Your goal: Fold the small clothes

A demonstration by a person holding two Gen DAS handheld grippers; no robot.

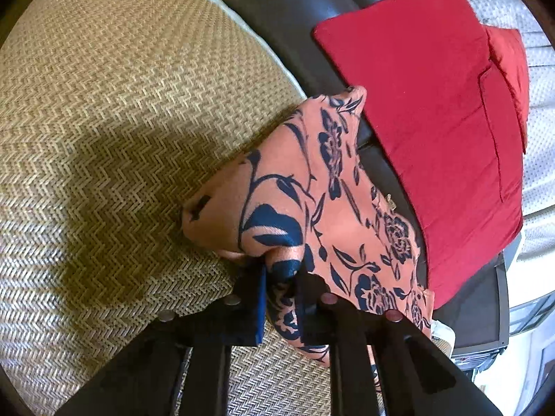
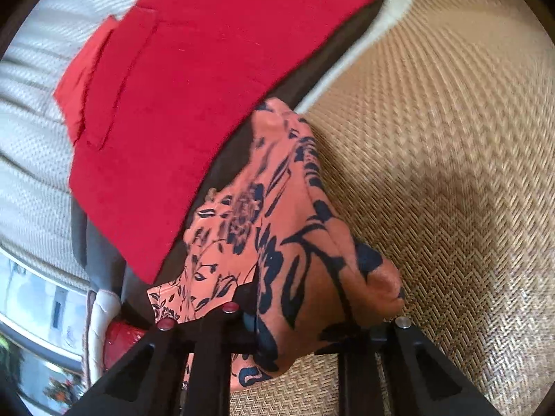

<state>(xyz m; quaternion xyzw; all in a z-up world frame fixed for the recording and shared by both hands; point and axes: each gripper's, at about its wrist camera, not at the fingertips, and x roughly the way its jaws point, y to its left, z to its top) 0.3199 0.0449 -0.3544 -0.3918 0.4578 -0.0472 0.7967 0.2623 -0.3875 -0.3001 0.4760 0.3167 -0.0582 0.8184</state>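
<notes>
The orange floral garment (image 1: 305, 208) lies bunched at the edge of the woven straw mat (image 1: 121, 121), spilling onto the dark leather surface (image 1: 298, 17) beside it. The left tool (image 1: 282, 298) is clenched on a fold of this cloth; the right tool (image 2: 308, 326) is clenched on another bunch of it. No writing can be read. A folded red garment (image 1: 426, 104) lies just beyond on the dark leather, with white textured fabric (image 1: 541, 104) farther out.
</notes>
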